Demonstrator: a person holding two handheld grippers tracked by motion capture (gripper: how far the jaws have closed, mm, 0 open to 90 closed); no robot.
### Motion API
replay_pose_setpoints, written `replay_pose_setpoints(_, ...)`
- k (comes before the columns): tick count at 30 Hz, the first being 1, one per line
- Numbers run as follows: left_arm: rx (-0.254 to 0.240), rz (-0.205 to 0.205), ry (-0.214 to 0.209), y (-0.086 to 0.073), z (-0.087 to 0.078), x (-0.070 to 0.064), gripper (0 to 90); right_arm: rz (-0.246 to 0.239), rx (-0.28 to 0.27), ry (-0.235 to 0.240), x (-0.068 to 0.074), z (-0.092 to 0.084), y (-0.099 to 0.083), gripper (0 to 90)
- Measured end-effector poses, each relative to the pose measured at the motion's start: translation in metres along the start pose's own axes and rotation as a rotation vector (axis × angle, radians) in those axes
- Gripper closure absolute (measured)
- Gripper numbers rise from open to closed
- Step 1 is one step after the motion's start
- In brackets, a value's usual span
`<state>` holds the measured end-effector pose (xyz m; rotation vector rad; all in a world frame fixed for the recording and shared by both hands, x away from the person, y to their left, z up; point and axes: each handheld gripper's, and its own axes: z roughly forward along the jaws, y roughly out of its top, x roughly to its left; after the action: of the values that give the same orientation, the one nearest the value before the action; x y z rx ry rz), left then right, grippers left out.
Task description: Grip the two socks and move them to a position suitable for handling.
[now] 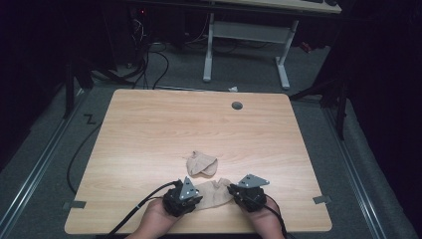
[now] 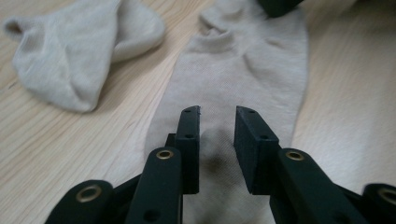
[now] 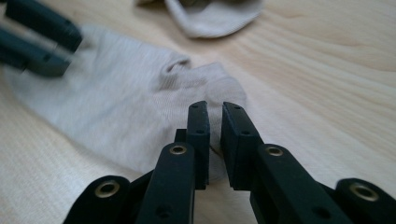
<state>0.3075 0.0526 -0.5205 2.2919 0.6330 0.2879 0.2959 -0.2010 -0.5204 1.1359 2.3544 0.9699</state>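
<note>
A beige sock (image 1: pixel 214 193) lies flat on the wooden table (image 1: pixel 149 124) near its front edge, between my two grippers. My left gripper (image 1: pixel 198 191) stands at the sock's left end. In the left gripper view its jaws (image 2: pixel 217 114) are open over the flat sock (image 2: pixel 243 70), with fabric under the gap. My right gripper (image 1: pixel 231 190) is at the sock's right end. In the right gripper view its jaws (image 3: pixel 214 109) are nearly together, with the edge of the flat sock (image 3: pixel 116 107) pinched between them. A second, folded sock (image 1: pixel 201 163) lies just beyond.
The folded sock (image 2: pixel 79 51) sits a little left of the flat one in the left gripper view. A grey cable hole (image 1: pixel 237 105) is in the table's far edge. A white desk frame (image 1: pixel 209 50) and cables stand on the floor behind.
</note>
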Motion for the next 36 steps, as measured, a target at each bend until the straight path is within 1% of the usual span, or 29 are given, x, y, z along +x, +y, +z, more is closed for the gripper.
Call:
replay_pose_setpoints(1,0.001,-0.006,0.000,-0.002,-0.001,0.002,72.0,-0.016,0.008,0.010,0.003,0.002,0.000,81.8)
replay_pose_setpoints(2,0.011,-0.003,0.002,-0.004,-0.001,0.004,72.0,-0.025,0.012,0.020,0.006,0.003,0.000,81.8)
replay_pose_setpoints(4,0.012,0.006,0.009,-0.007,-0.005,0.007,71.9,-0.037,0.017,0.044,0.014,0.005,0.001,81.7)
replay_pose_setpoints(8,0.035,-0.016,0.017,-0.020,-0.019,0.016,71.9,-0.082,0.014,0.091,0.031,0.009,0.004,81.3)
replay_pose_setpoints(9,0.041,-0.024,0.018,-0.023,-0.023,0.018,71.9,-0.087,0.017,0.095,0.034,0.010,0.005,81.0)
replay_pose_setpoints(10,0.042,-0.027,0.016,-0.026,-0.026,0.018,71.9,-0.105,0.017,0.098,0.038,0.010,0.006,80.9)
replay_pose_setpoints(11,0.041,-0.030,0.017,-0.028,-0.028,0.018,71.8,-0.117,0.021,0.093,0.041,0.010,0.007,80.8)
replay_pose_setpoints(14,0.048,-0.024,0.023,-0.030,-0.031,0.017,71.9,-0.118,0.023,0.105,0.044,0.010,0.007,80.9)
replay_pose_setpoints(16,0.051,-0.016,0.031,-0.030,-0.031,0.015,71.9,-0.123,0.022,0.104,0.045,0.010,0.006,80.9)
replay_pose_setpoints(18,0.052,-0.020,0.026,-0.029,-0.031,0.014,71.9,-0.123,0.023,0.100,0.045,0.009,0.006,79.4)
replay_pose_setpoints(19,0.052,-0.022,0.023,-0.029,-0.031,0.015,71.5,-0.118,0.021,0.100,0.045,0.009,0.006,78.0)
replay_pose_setpoints(20,0.043,-0.025,0.022,-0.027,-0.033,0.015,69.7,-0.113,0.013,0.099,0.045,0.008,0.007,77.3)
replay_pose_setpoints(23,-0.036,-0.053,0.015,-0.022,-0.043,0.021,67.7,-0.084,-0.042,0.087,0.038,0.001,0.011,77.6)
replay_pose_setpoints(25,-0.073,-0.064,0.035,-0.020,-0.050,0.027,65.7,-0.063,-0.068,0.072,0.032,-0.001,0.015,79.0)
replay_pose_setpoints(27,-0.096,-0.080,0.056,-0.022,-0.054,0.036,62.5,-0.051,-0.077,0.055,0.027,-0.002,0.018,79.1)
replay_pose_setpoints(28,-0.103,-0.090,0.068,-0.024,-0.055,0.040,60.8,-0.051,-0.083,0.049,0.024,-0.001,0.020,78.6)
replay_pose_setpoints(30,-0.110,-0.097,0.085,-0.028,-0.057,0.050,57.7,-0.047,-0.085,0.036,0.019,0.002,0.024,76.3)
replay_pose_setpoints(31,-0.111,-0.096,0.100,-0.029,-0.058,0.055,56.8,-0.041,-0.084,0.030,0.017,0.003,0.026,76.0)
replay_pose_setpoints(33,-0.118,-0.108,0.131,-0.031,-0.058,0.064,55.4,-0.034,-0.093,0.013,0.011,0.006,0.032,76.3)
replay_pose_setpoints(35,-0.131,-0.152,0.152,-0.035,-0.059,0.075,54.1,-0.021,-0.097,0.006,0.006,0.009,0.037,78.3)
replay_pose_setpoints(36,-0.129,-0.163,0.160,-0.036,-0.059,0.079,53.1,-0.018,-0.098,-0.001,0.003,0.012,0.041,79.5)
